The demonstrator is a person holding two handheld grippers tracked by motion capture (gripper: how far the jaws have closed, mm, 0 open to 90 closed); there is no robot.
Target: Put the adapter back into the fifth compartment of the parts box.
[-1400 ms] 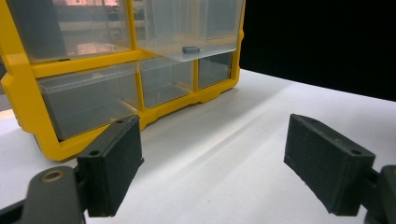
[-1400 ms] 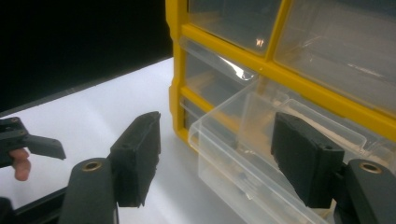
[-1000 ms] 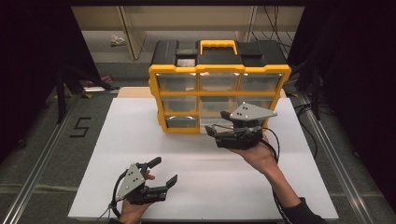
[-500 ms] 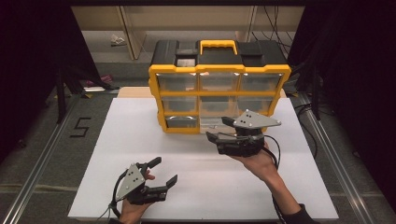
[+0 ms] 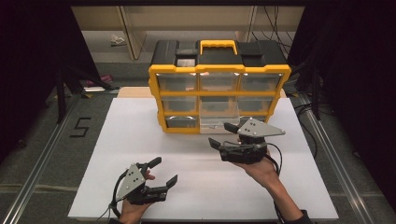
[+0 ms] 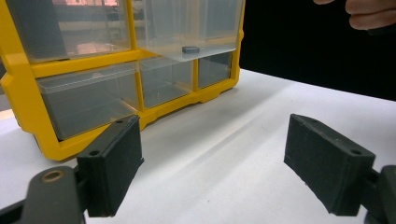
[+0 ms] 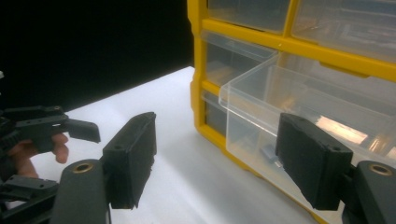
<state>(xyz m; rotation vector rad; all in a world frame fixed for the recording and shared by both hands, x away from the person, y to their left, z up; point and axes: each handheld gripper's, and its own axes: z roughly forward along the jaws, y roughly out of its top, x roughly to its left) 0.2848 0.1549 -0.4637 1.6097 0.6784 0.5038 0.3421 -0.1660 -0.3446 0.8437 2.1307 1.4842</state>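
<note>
While the right gripper hovers with jaws apart, a pulled-out clear drawer of the yellow organizer sits just ahead. Near the table's front edge, the left gripper rests with its 2 jaws spread, holding nothing.

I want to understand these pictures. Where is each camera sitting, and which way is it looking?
High view: sits above the person's side, looks forward and down on the white table and the yellow drawer box; both forearms, left claw and right claw show.
Left gripper view: rides the left claw, looks along its open jaws at the box front.
Right gripper view: rides the right claw, looks at the pulled-out clear drawer; the left hand shows at its left.
Shared: all show the box; the pulled-out drawer too.
</note>
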